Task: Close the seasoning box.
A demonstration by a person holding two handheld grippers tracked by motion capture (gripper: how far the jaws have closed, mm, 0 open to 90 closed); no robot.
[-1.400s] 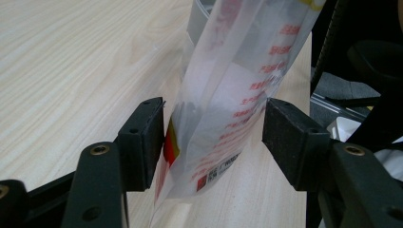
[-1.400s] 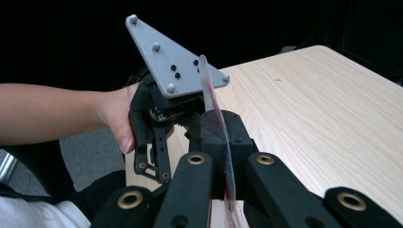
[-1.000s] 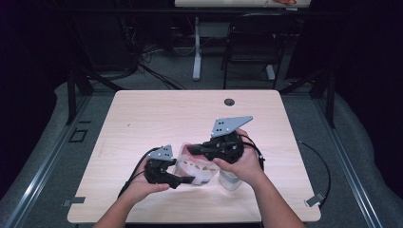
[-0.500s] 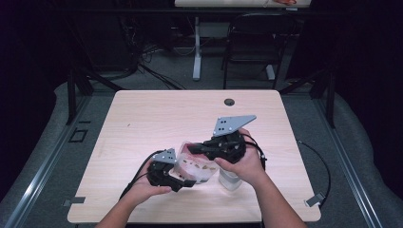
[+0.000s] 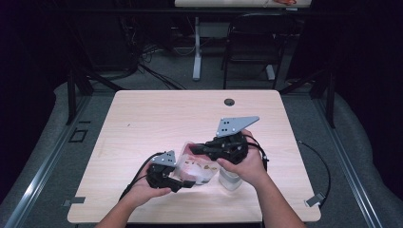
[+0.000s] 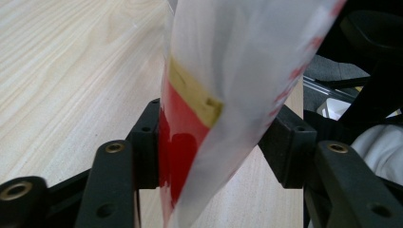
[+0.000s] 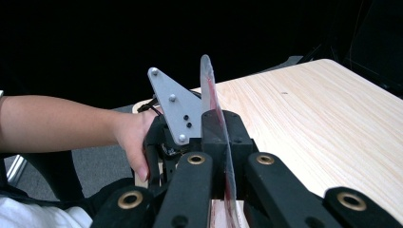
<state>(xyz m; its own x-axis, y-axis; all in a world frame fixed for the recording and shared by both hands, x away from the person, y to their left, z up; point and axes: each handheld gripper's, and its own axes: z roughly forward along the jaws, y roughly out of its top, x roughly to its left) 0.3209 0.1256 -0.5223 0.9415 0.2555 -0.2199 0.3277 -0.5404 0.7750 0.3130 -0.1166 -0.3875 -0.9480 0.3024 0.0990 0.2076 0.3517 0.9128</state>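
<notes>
The right claw (image 7: pixel 223 156) pinches the edge of a clear plastic bag (image 5: pixel 197 166), held above the near middle of the tabletop (image 5: pixel 142 123). The left claw (image 6: pixel 209 142) has just been closing; its jaws straddle the bag's lower end, with the left pad touching it and the right pad close beside it.

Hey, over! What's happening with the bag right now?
Right tool shut on the plastic bag edge. Left tool jaws just closing around the bag, far pad not yet pressing. Bag held above the table. Nothing in the way.
</notes>
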